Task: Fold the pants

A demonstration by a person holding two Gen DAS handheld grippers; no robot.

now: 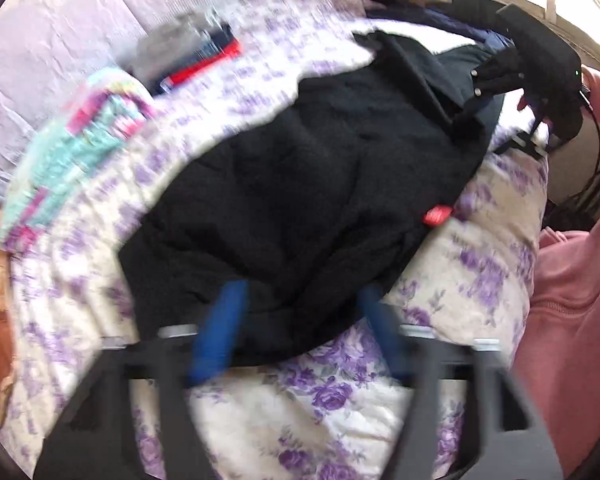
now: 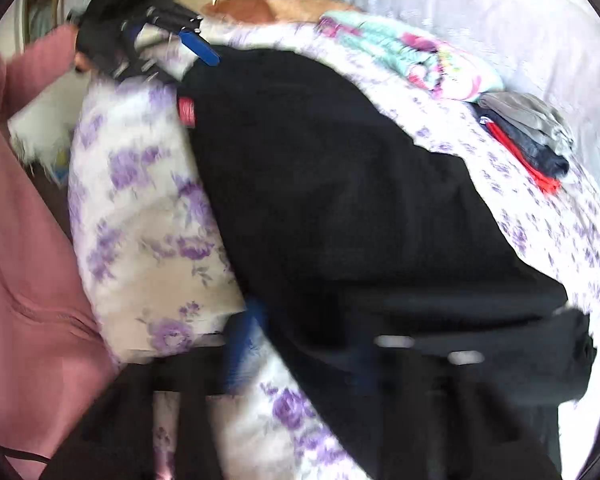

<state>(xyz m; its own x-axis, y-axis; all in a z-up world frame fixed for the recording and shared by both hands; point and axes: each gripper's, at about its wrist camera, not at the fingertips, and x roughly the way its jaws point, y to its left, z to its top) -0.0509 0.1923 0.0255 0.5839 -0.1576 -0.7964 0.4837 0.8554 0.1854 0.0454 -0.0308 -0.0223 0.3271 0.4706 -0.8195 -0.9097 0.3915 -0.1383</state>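
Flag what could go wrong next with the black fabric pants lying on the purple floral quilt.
1. The black fabric pants lie rumpled, so another fold now would likely lock in creases.
2. The left gripper stands open over the pants' near edge above the soft purple floral quilt; closing there could pinch quilt with cloth.
3. The folded grey, navy and red clothes stack sits close beyond the pants; a sweeping fold might knock it.
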